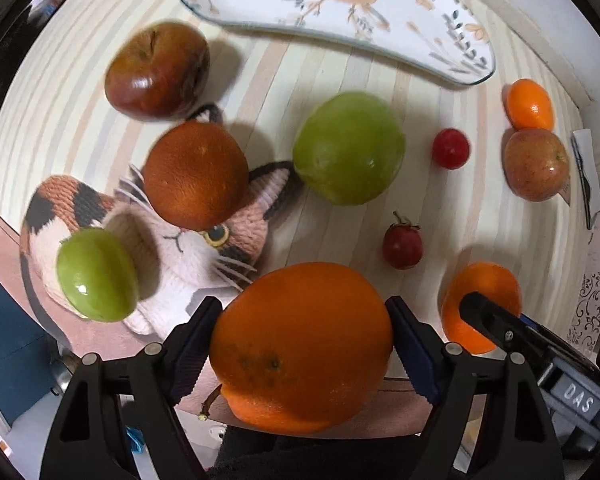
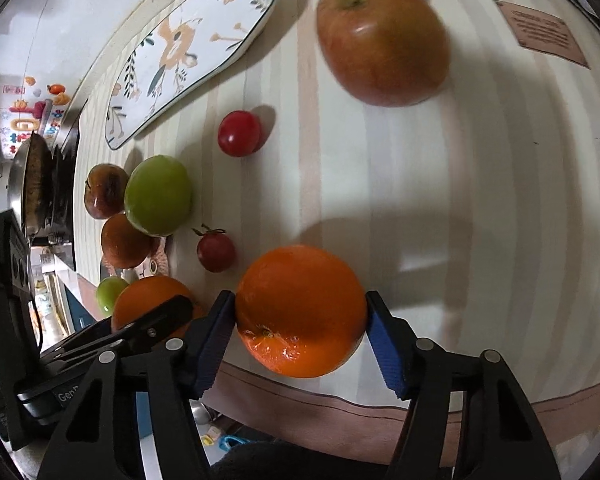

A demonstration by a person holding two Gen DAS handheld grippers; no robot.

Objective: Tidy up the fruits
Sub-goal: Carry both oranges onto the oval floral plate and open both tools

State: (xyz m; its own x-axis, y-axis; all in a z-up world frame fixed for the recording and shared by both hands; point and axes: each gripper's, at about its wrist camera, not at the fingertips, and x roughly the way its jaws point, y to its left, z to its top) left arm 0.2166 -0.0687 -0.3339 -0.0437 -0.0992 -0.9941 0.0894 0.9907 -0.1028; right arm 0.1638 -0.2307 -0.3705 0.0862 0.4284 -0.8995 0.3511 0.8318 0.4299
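Plainly — "DAS" on right gripper (image 1: 500, 322)

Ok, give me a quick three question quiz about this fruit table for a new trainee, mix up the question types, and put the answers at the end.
1. True or false: the floral plate already holds fruit.
2. Multiple choice: what does the left tool grip? A) a green apple B) an orange C) a cherry tomato
3. Fill in: the smaller green fruit and the dark orange rest on a knitted ____.

Key
1. False; the part of the plate in view is bare.
2. B, the large orange. The right tool also grips an orange.
3. Cat
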